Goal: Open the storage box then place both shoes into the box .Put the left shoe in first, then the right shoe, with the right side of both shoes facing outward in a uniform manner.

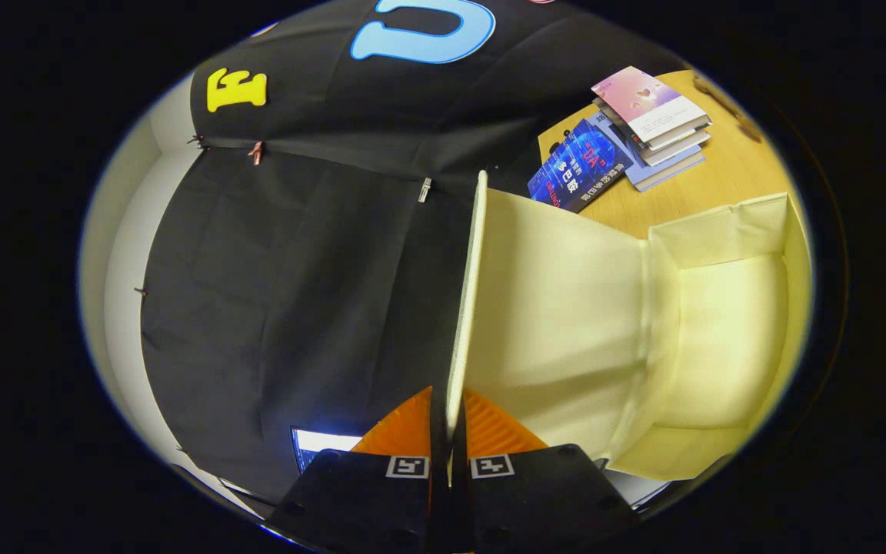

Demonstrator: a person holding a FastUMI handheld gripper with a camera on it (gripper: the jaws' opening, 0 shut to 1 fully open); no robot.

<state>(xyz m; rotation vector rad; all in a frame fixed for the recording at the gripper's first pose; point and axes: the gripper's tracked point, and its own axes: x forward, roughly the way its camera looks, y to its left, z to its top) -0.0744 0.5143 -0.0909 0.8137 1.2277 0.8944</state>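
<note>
- Fingers (412, 427) at bottom centre, closed narrow on the lid (464, 308) edge; both press it, one on each side.
- Gripper (447, 431) holds the lid by its rim, seen edge-on: a thin pale line running from between the fingers up to mid-frame.
- Lid's long axis runs straight ahead of the gripper, bottom centre to upper centre; its inner face fans out right of that line.
- Box (720, 331) lies right of the gripper, centre right to lower right of frame; pale cream, open cavity showing, lid hinged to it along a seam near mid right.
- My read: opening step is in hand, lid swung well up; next move turns on carrying the rim further away from the box, i.e. leftward in frame, then letting go.
- Shoes: none to report here.
- Table (727, 177), light wood, upper right; box sits on it.
- Books (654, 127) stacked upper right beyond the box, one blue book (577, 165) lying just beside the stack, all apart from the box.
- Black cloth wall (297, 292) fills the left half; a lit screen (324, 442) shows low, left of the fingers.
- Risk, as I judge: thin rim could slip from a narrow pinch.
</note>
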